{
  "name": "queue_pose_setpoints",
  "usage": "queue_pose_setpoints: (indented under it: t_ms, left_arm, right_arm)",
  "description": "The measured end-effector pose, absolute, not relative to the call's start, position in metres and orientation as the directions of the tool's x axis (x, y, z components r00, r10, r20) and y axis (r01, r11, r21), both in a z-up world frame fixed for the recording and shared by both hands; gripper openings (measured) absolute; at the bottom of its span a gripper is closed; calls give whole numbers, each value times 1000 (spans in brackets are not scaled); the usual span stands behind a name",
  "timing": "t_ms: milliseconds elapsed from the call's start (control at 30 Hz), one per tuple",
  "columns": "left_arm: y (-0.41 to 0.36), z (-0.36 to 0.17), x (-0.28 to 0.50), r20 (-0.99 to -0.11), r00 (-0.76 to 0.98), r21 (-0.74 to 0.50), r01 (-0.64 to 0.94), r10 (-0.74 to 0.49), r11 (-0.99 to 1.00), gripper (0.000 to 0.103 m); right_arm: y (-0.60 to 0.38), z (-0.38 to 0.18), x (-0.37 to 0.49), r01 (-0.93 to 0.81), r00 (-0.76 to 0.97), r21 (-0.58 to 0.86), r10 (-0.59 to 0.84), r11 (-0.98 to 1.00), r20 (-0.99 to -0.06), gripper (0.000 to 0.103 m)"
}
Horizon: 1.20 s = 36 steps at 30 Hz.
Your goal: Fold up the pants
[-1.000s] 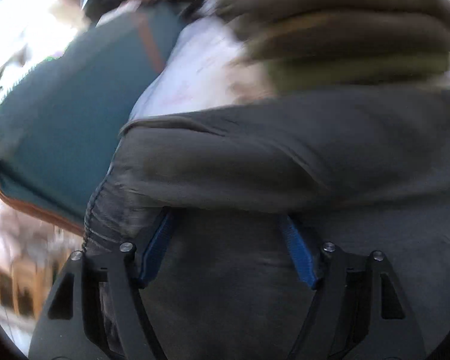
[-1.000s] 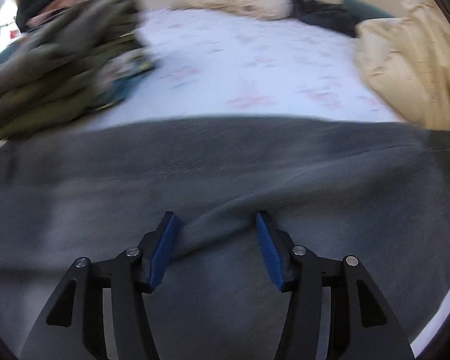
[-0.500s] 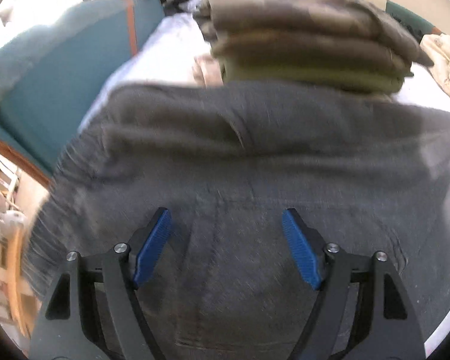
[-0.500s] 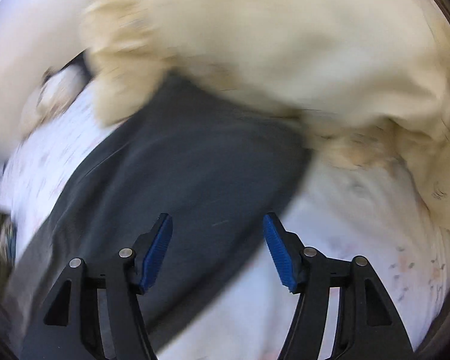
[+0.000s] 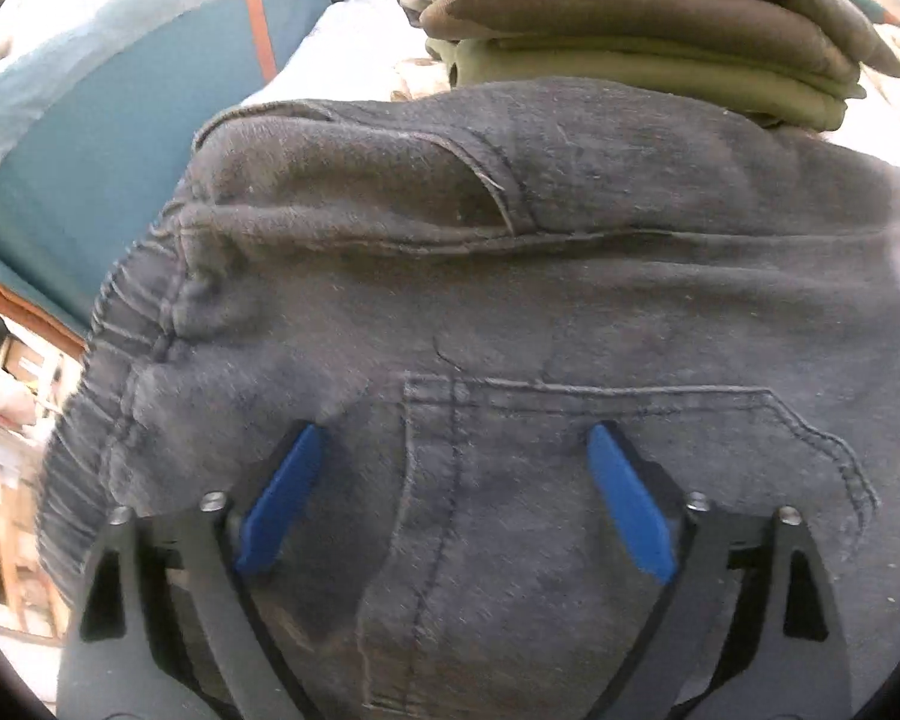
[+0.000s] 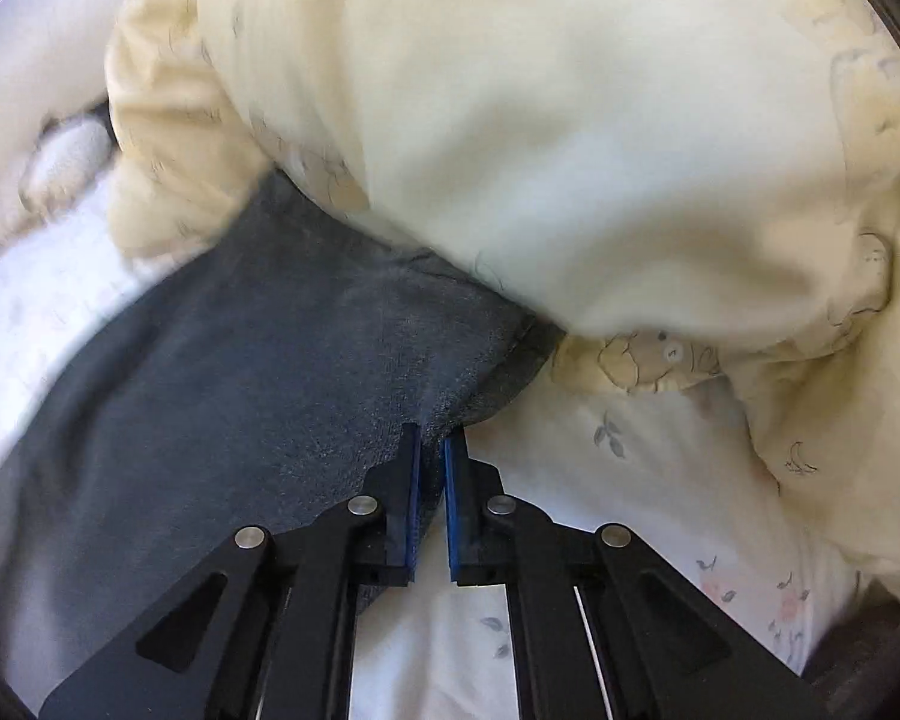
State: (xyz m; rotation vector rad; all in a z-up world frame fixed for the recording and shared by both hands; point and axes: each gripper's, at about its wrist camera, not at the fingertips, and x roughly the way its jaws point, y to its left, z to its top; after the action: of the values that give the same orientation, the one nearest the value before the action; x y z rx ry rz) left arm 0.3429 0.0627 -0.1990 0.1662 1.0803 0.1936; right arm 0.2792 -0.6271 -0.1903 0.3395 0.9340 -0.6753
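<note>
The grey pants (image 5: 510,276) lie on the bed; the left wrist view shows their waistband end with elastic band and back pocket. My left gripper (image 5: 453,450) is open, its blue pads spread over the pocket area, holding nothing. In the right wrist view the pants' leg end (image 6: 282,384) runs under a cream duvet. My right gripper (image 6: 431,441) is shut on the grey fabric at the hem edge of the leg.
A stack of folded olive and camouflage clothes (image 5: 630,18) sits just beyond the waistband. A teal panel (image 5: 120,138) is at the left. The cream duvet (image 6: 570,120) covers the far right of the white floral sheet (image 6: 600,480).
My right gripper swung from the pants' middle to the leg end and closed on the hem. My left gripper moved closer over the waistband and stayed open.
</note>
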Motion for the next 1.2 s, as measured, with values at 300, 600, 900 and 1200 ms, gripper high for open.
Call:
queue_pose_setpoints:
  t_ms: [300, 600, 900, 1200]
  left_arm:
    - [88, -162, 346, -844, 524, 45, -136, 111, 990, 91]
    - [163, -127, 279, -818, 571, -207, -394, 63, 895, 94]
    - [241, -164, 222, -815, 573, -401, -668, 89, 627, 103]
    - [205, -187, 272, -782, 620, -416, -588, 57, 693, 96]
  right_arm:
    - [-640, -167, 223, 647, 608, 349, -182, 678, -773, 65]
    - [-640, -224, 211, 508, 745, 722, 179, 470, -642, 72]
    - [-642, -230, 258, 428, 814, 744, 140, 513, -564, 64]
    - [-648, -234, 261, 425, 813, 748, 148, 509, -563, 59]
